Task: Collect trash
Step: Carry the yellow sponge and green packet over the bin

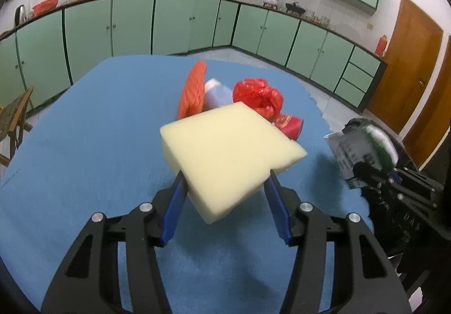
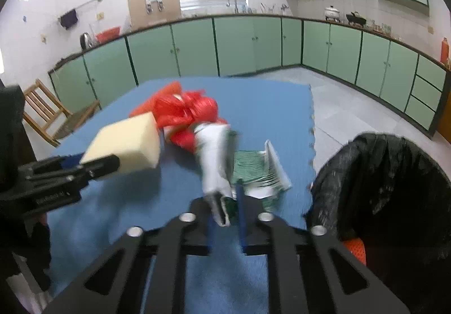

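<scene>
Two tongs are at work over a blue foam-mat worktop (image 1: 84, 128). Left tongs (image 1: 225, 178) pinch a pale yellow foam block (image 1: 228, 150) at its near corner, blue pads pressed against both of its sides, and the block hangs clear of the mat. Right tongs (image 2: 225, 201) are pressed together on a crumpled white and green wrapper (image 2: 214, 156), whose near end is caught between the pads; the rest of it juts forward from them, blurred. Printing covers the wrapper, seen from the left wrist at the right edge, but it is too small and smeared to read. White lettering on the side of the left tongs, seen from the right wrist, is also too blurred to make out.

Beyond the left tongs, past the foam block, lies the remaining trash: a red plastic bag (image 1: 258, 97) bunched up, a red packet (image 1: 290, 125) just beside it on the near right, a pale cylindrical container (image 1: 217, 95) lying on its side, and an orange mesh piece (image 1: 193, 91) leaning on edge at the left of the heap. Just ahead of the right tongs, a green-striped white carton (image 2: 253, 170) lies on the mat. To the right of the right tongs stands a bin lined with a black bag (image 2: 380, 173), off the mat's edge.
</scene>
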Tool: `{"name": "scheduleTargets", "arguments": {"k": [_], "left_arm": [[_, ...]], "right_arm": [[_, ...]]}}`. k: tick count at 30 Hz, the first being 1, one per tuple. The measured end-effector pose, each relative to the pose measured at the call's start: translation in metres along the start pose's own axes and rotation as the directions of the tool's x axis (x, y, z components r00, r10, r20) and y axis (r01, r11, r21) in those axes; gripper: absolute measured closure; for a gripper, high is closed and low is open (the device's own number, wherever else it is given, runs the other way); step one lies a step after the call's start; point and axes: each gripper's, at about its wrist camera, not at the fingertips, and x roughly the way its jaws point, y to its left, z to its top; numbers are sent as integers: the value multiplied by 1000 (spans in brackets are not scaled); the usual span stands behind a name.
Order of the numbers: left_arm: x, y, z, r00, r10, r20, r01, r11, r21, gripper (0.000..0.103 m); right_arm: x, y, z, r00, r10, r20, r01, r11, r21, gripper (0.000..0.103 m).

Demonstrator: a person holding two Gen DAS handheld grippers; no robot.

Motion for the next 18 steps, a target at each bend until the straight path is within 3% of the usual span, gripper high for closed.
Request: {"name": "scheduleTargets", "arguments": {"k": [8,18], "left_arm": [[-22,-15,13,998,-23,57,22,999,25,51],[-43,-41,25,992,-60,114,53,996,65,51]], "right_arm": [[-22,1,19,998,39,52,-40,999,31,96],[-56,-15,35,994,8,107,-16,997,73,96]]}}
